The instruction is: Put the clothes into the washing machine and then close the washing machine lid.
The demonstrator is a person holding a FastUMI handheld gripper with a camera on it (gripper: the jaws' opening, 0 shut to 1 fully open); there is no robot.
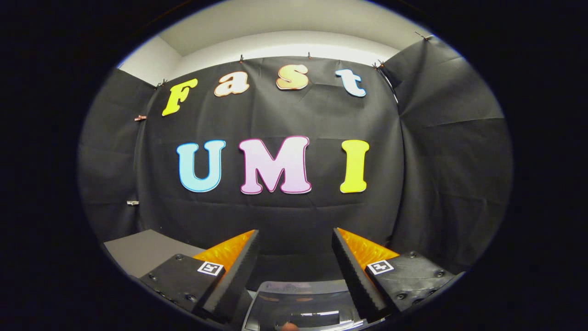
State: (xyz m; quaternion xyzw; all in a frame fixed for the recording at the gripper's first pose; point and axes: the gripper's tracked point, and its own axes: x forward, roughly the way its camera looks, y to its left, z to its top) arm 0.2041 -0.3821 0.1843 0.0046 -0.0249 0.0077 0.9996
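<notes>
My gripper (295, 235) is held level and open, with a wide gap and nothing between its fingers (239, 266). Low between the fingers lies the washing machine (301, 305), seen from above as a grey body with a dark glossy top panel; I cannot tell whether its lid is up or down. A small part of a hand or cloth edge peeks at the machine's near side, too small to tell.
The black cloth wall (285, 216) of the booth stands close ahead and wraps round to the right. A grey tabletop (142, 250) shows beyond the left finger. White room wall and ceiling rise above the cloth.
</notes>
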